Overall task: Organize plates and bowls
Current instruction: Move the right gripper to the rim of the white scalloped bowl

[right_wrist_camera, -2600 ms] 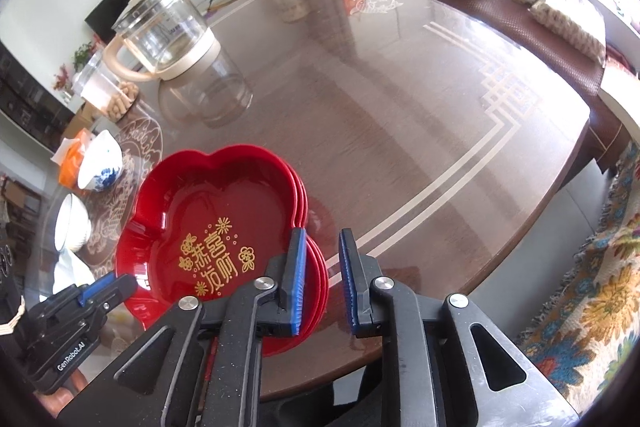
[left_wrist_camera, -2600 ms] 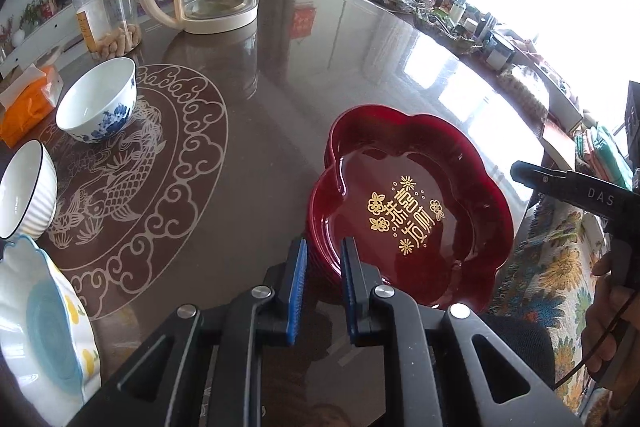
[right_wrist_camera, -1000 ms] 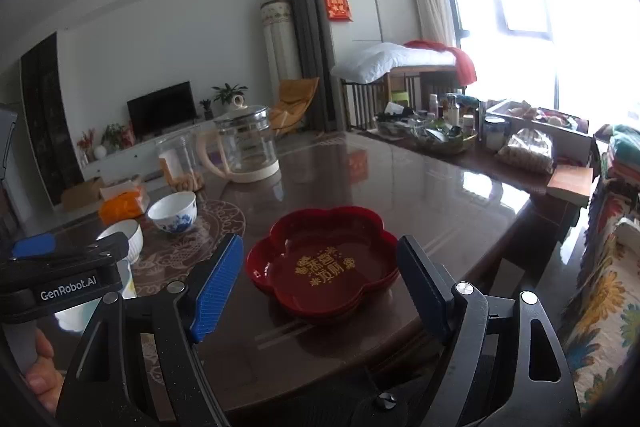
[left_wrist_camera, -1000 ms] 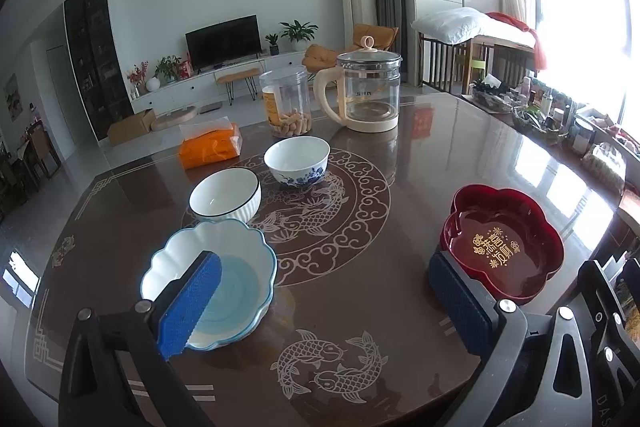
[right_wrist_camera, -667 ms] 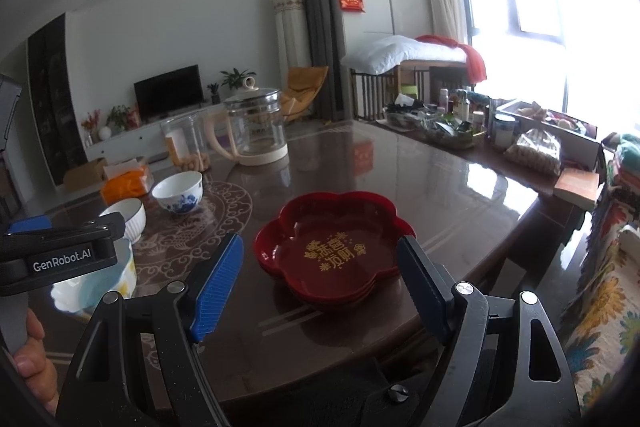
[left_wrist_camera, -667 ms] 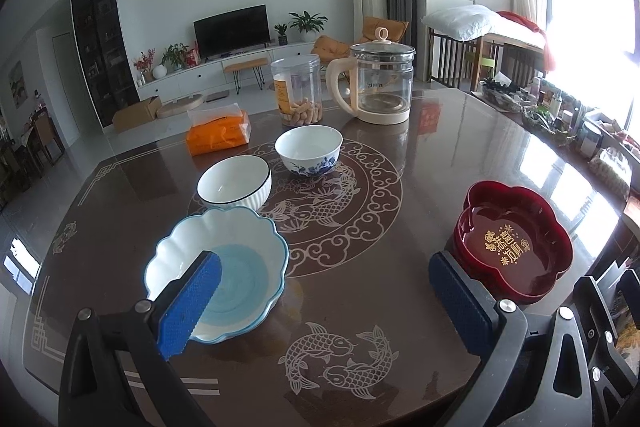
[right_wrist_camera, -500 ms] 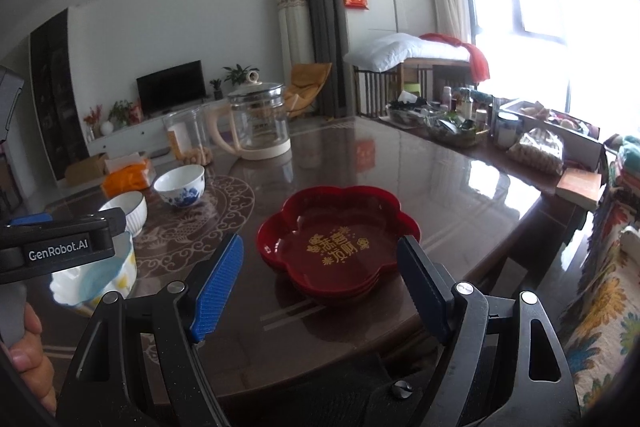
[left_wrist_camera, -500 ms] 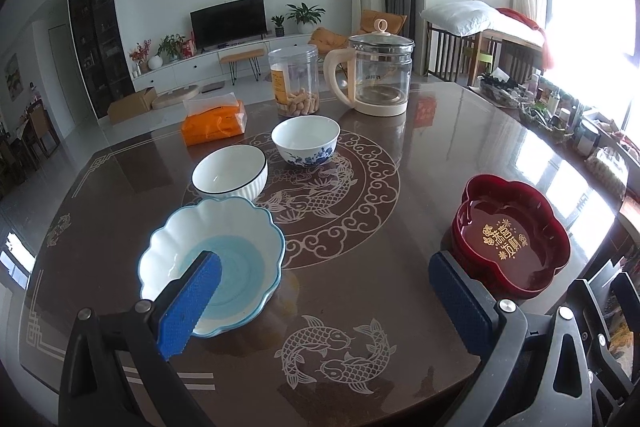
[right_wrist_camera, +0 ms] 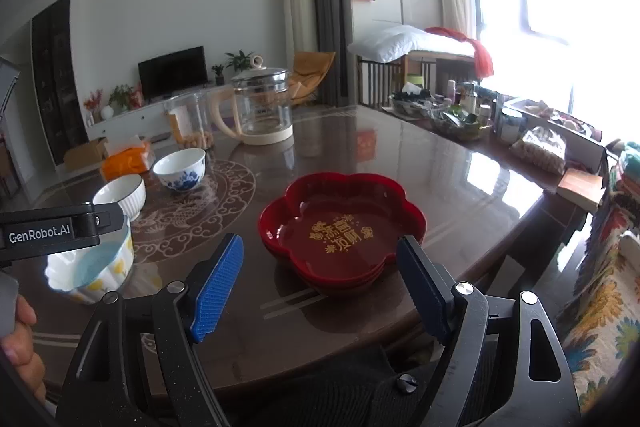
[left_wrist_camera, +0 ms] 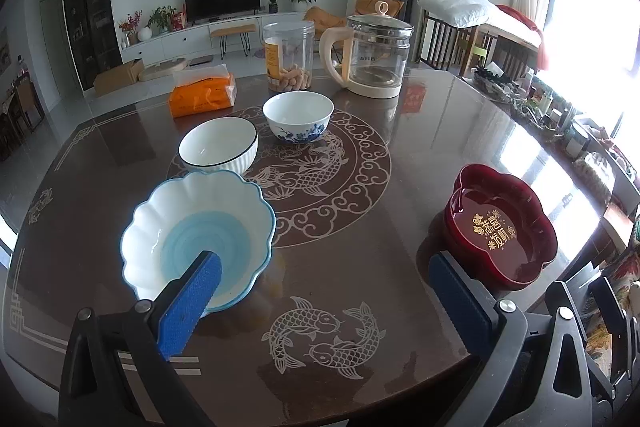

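A stack of red flower-shaped plates (left_wrist_camera: 502, 231) (right_wrist_camera: 342, 229) sits at the table's near right edge. A scalloped white-and-blue bowl (left_wrist_camera: 198, 235) (right_wrist_camera: 90, 265) stands near left. Behind it are a white ribbed bowl (left_wrist_camera: 218, 149) (right_wrist_camera: 120, 195) and a blue-flowered bowl (left_wrist_camera: 298, 117) (right_wrist_camera: 180, 165). My left gripper (left_wrist_camera: 324, 307) is open and empty, held back above the near table edge. My right gripper (right_wrist_camera: 320, 283) is open and empty, just short of the red plates.
A glass kettle (left_wrist_camera: 372, 57) (right_wrist_camera: 260, 107), a snack jar (left_wrist_camera: 288, 57) and an orange tissue pack (left_wrist_camera: 202, 95) stand at the table's far side. Clutter (right_wrist_camera: 460, 115) lines the right edge. A flowered sofa (right_wrist_camera: 600, 307) is at the right.
Both grippers opened wide and drew back from the red plates earlier. In the last second both views have edged slightly closer to the table; the dishes have not moved.
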A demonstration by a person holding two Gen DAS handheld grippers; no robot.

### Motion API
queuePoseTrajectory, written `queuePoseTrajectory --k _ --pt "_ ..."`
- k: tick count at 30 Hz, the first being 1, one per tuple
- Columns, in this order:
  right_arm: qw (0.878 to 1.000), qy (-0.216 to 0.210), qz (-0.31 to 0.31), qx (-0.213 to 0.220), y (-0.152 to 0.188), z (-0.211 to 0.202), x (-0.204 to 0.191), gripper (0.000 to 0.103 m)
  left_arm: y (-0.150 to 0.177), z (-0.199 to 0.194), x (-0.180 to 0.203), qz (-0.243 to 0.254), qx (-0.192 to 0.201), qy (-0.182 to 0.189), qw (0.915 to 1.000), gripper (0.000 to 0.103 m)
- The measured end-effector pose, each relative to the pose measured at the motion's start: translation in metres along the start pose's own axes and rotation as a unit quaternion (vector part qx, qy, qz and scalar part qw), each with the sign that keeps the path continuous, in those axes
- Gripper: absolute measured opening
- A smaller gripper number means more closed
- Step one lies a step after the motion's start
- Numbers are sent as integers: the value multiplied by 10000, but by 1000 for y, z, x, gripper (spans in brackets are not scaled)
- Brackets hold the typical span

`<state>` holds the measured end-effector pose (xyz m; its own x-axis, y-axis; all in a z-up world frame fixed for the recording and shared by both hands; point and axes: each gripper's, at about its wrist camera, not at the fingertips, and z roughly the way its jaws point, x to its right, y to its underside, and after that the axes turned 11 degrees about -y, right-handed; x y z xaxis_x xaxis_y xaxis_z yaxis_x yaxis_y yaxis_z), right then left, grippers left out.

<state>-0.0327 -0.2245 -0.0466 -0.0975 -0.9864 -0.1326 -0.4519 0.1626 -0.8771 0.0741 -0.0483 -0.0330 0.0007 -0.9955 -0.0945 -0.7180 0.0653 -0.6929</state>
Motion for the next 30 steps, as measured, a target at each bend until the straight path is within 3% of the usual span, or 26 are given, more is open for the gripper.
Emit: queuePoseTrajectory --k 7,13,18,30 --pt "9996 121 -50 -234 0 7 -1 82 1 1 1 120 -21 -49 9999 103" --pt "9982 143 -125 -574 -2 15 -7 82 1 -3 6 487 47 -462 9977 103" --pt "9967 74 -189 -780 -6 18 -13 82 -2 -7 -1 529 104 -597 9968 103" --pt "9960 41 -396 -803 -6 18 -29 82 -4 -7 -10 485 53 -630 9968 103"
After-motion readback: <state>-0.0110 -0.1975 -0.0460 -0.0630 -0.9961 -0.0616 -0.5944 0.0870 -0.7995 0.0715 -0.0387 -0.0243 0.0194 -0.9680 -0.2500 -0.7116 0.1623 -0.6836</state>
